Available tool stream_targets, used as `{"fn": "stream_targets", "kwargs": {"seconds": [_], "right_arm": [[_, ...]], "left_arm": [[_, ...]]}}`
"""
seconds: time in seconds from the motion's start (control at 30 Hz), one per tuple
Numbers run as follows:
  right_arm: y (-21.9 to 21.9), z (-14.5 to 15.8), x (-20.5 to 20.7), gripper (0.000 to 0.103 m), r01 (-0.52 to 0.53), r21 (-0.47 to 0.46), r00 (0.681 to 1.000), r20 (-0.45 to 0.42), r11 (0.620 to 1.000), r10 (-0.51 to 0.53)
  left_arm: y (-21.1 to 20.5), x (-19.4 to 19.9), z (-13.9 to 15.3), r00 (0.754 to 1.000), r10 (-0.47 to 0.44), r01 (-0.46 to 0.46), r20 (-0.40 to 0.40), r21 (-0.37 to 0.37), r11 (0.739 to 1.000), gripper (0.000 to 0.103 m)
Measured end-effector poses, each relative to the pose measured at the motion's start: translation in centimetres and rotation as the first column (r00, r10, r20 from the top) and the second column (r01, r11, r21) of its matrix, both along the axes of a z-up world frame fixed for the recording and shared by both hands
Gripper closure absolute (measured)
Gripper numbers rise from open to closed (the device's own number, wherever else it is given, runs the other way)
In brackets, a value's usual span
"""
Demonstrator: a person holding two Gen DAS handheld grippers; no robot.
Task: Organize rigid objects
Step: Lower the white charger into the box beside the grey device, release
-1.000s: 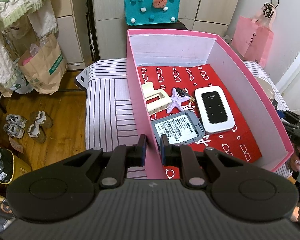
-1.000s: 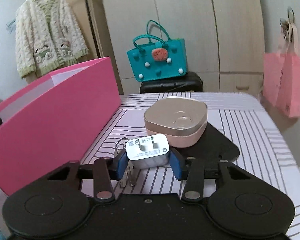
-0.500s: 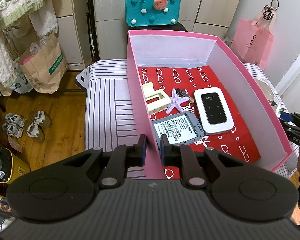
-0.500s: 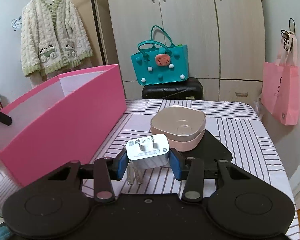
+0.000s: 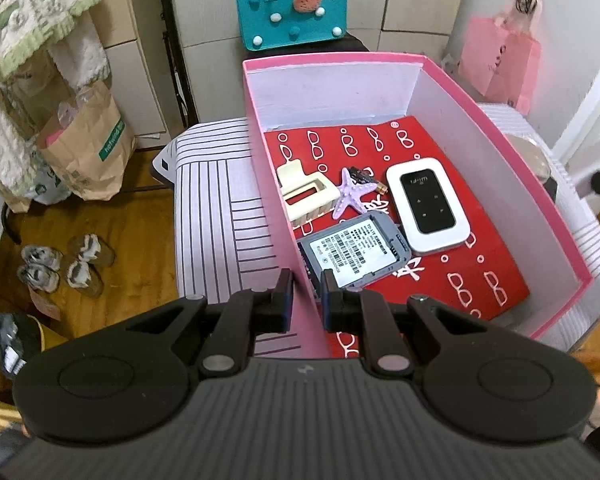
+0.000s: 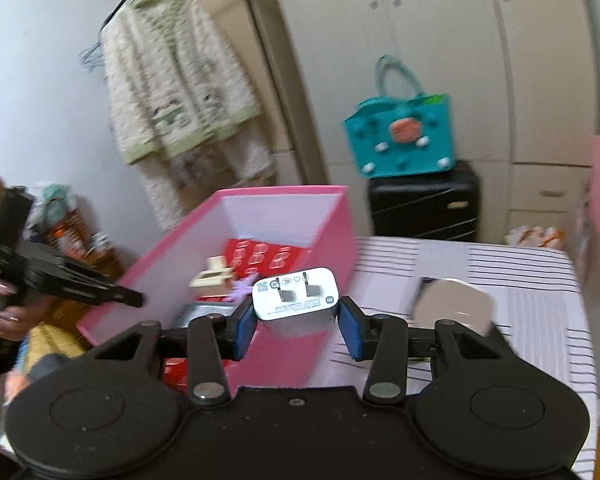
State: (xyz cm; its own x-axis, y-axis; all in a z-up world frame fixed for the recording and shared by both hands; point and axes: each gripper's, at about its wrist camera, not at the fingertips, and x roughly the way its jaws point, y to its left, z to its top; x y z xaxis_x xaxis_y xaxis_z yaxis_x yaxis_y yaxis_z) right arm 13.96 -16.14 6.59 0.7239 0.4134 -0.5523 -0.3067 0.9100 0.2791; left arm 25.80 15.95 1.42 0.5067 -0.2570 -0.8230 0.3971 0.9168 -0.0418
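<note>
One white plug adapter, prongs up, in R gripper

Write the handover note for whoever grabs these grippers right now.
Left gripper: shut on the near wall of the pink box, steadying it.
Right gripper: shut on the white charger, above the table beside the box.
Done: router, battery pack, starfish and hair clip lie in the box.
Left: drop the charger in; the beige dish sits on the table.
</note>
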Motion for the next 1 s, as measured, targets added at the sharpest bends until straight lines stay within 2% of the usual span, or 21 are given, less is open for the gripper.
{"fn": "stream_targets", "kwargs": {"seconds": [0.13, 0.23, 0.33, 0.47, 0.67, 0.73, 0.9, 0.97, 1.0], "right_arm": [[2.1, 1.2, 2.1, 0.053, -0.096, 0.038, 0.992, -0.077, 0.995, 0.099], [4.6, 1.5, 3.7, 0.054, -0.188, 0.049, 0.972, -0.134, 0.981, 0.193], [7.5, 0.8, 5.7, 0.054, -0.265, 0.041, 0.939, -0.218, 0.963, 0.267], [10.9, -1.4, 8.3, 0.054, -0.334, 0.027, 0.876, -0.358, 0.942, 0.322], [14.0, -4.8, 11.0, 0.054, -0.367, -0.011, 0.789, -0.533, 0.93, 0.306], [14.3, -5.4, 11.4, 0.054, -0.371, 0.003, 0.76, -0.573, 0.928, 0.306], [14.3, -7.0, 12.6, 0.053, -0.326, 0.159, 0.66, -0.667, 0.932, 0.345], [14.3, -7.3, 12.8, 0.05, -0.298, 0.194, 0.645, -0.681, 0.935, 0.347], [14.1, -7.3, 12.8, 0.045, -0.282, 0.191, 0.656, -0.677, 0.94, 0.334]], "left_arm": [[-0.4, -0.1, 0.0, 1.0, -0.011, 0.011, 0.008, 0.027, 1.0, 0.091], [-0.3, -0.1, -0.1, 1.0, -0.004, 0.004, 0.008, 0.02, 1.0, 0.091], [-0.1, -0.2, -0.1, 1.0, 0.006, -0.006, 0.008, 0.007, 1.0, 0.091], [0.0, -0.2, -0.1, 1.0, 0.016, -0.016, 0.004, -0.003, 1.0, 0.091], [0.2, -0.1, -0.1, 1.0, 0.017, -0.017, 0.002, -0.012, 1.0, 0.091], [0.2, -0.1, -0.1, 1.0, 0.016, -0.016, 0.002, -0.011, 1.0, 0.091], [0.3, -0.1, -0.2, 1.0, 0.009, -0.009, 0.001, -0.016, 1.0, 0.09], [0.3, -0.1, -0.2, 1.0, 0.008, -0.008, -0.001, -0.017, 1.0, 0.09], [0.3, 0.0, -0.2, 1.0, 0.008, -0.008, -0.002, -0.017, 1.0, 0.09]]}}
